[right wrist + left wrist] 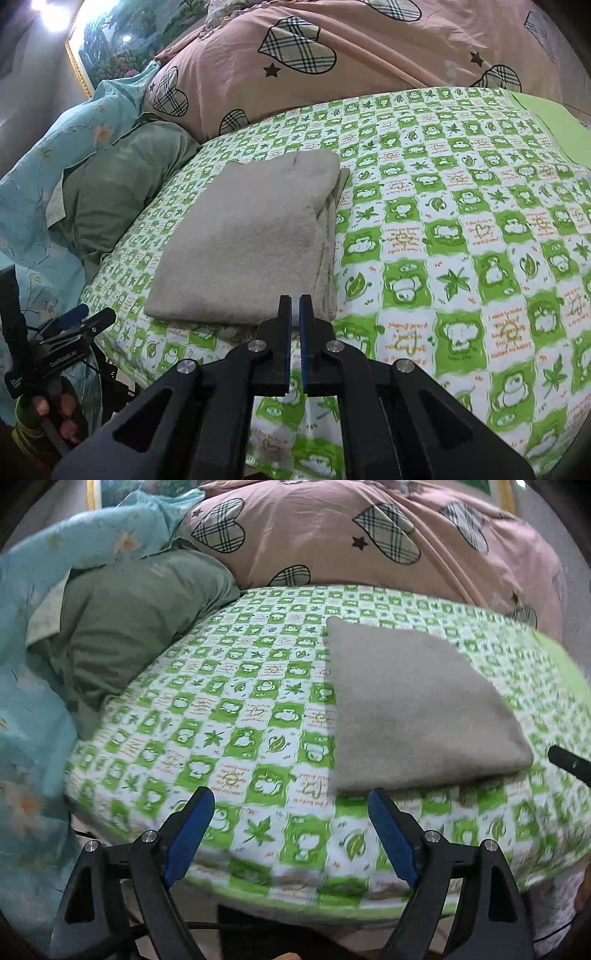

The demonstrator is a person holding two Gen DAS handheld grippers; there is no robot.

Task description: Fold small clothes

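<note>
Already folded: grey cloth (251, 236) flat on green-checked bed sheet (461, 229), just ahead of right gripper (294, 301), fingers pressed together, empty. Left gripper (291, 805) fingers spread wide, cloth ahead-right.

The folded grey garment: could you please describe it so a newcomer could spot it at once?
Start at the green-and-white checked sheet covering the bed. On it lies the folded grey garment, a plain fuzzy rectangle, the only unpatterned item there, unlike the rumpled green cloth off the sheet's left edge.
</note>
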